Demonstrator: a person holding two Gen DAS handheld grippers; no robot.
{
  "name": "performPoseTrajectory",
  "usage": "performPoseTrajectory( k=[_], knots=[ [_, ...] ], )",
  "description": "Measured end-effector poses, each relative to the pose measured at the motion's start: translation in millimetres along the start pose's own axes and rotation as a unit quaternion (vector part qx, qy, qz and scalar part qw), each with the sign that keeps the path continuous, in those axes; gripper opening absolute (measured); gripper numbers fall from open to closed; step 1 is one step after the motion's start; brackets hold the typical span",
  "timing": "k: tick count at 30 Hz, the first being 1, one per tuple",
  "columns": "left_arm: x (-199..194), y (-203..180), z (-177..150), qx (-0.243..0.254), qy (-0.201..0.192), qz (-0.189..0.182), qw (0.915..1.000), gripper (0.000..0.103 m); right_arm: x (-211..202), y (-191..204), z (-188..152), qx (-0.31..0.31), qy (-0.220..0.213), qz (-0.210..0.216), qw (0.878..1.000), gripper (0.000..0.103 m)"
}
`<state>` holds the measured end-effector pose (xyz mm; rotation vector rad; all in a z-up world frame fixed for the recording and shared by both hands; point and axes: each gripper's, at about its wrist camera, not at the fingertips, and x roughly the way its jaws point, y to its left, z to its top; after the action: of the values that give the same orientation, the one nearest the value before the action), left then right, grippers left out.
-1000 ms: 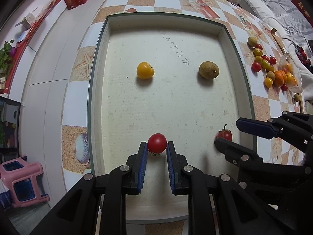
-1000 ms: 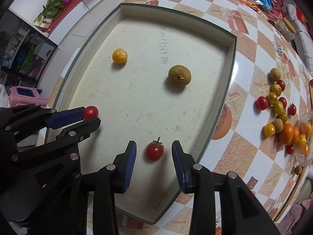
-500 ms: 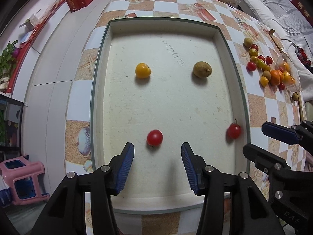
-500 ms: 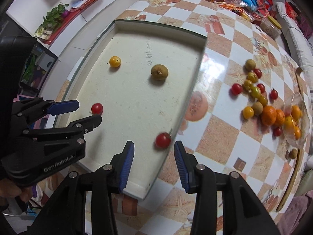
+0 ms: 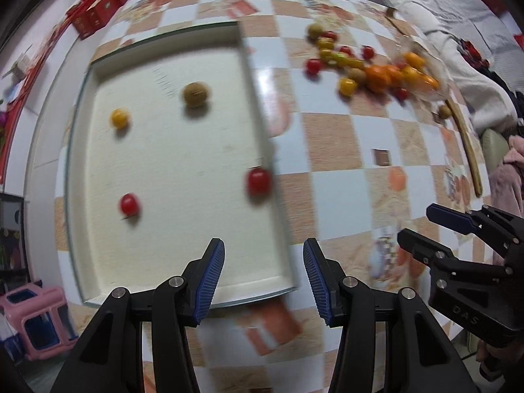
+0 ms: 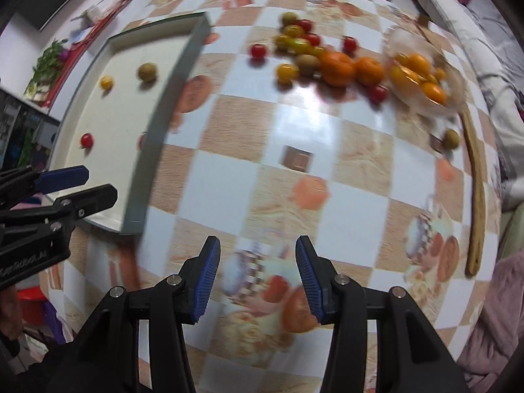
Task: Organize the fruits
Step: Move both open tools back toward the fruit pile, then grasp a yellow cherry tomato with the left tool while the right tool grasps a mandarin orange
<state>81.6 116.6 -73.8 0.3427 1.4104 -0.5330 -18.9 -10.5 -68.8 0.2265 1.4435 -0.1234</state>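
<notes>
Both hand-held grippers, the left hand-held gripper (image 5: pixel 263 273) and the right hand-held gripper (image 6: pixel 257 276), have left the shallow cream tray (image 5: pixel 273 177) with jaws just opened and empty, the right nearer the loose heap of small red, yellow and orange fruits (image 6: pixel 314 55) ahead on the checkered surface (image 6: pixel 262 177).

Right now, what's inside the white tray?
The white tray holds four fruits, spaced apart: a yellow tomato, a brownish round fruit and two red tomatoes. Nothing covers its floor.
</notes>
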Motion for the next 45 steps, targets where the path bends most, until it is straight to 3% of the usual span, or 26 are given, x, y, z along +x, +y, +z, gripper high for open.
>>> performPoseTrajectory(
  k=[7, 16, 21, 26, 30, 33, 38, 45],
  knots=[
    [14, -67, 45, 0.035, -0.001, -0.014, 0.9993, 0.051, -9, -62, -12, 0.054, -0.017, 0.0, 0.998, 0.052],
    [61, -87, 127, -0.001, -0.003, -0.003, 1.0, 0.051, -13, -106, -35, 0.08, -0.022, 0.013, 0.996, 0.052],
    [79, -91, 154, -0.006, -0.005, 0.008, 0.9999, 0.051, -7, -115, -43, 0.084, -0.019, 0.019, 0.996, 0.053],
    [89, -95, 166, -0.001, -0.005, 0.013, 0.9999, 0.051, 3, -115, -40, 0.072, -0.015, 0.021, 0.997, 0.053],
    [90, -94, 168, 0.004, -0.016, 0.024, 0.9996, 0.035, 0, -113, -22, 0.054, -0.03, 0.02, 0.998, 0.053],
    [90, -84, 169, -0.01, -0.016, -0.007, 0.9998, 0.025, 4, -112, 3, 0.047, -0.042, 0.023, 0.998, 0.053],
    [82, -80, 154, 0.005, -0.023, -0.001, 0.9997, 0.022, 11, -100, 38, 0.04, -0.049, 0.034, 0.997, 0.053],
    [76, -51, 128, -0.026, -0.022, -0.003, 0.9994, 0.022, 31, -81, 98, 0.036, -0.062, 0.065, 0.995, 0.053]
  ],
)
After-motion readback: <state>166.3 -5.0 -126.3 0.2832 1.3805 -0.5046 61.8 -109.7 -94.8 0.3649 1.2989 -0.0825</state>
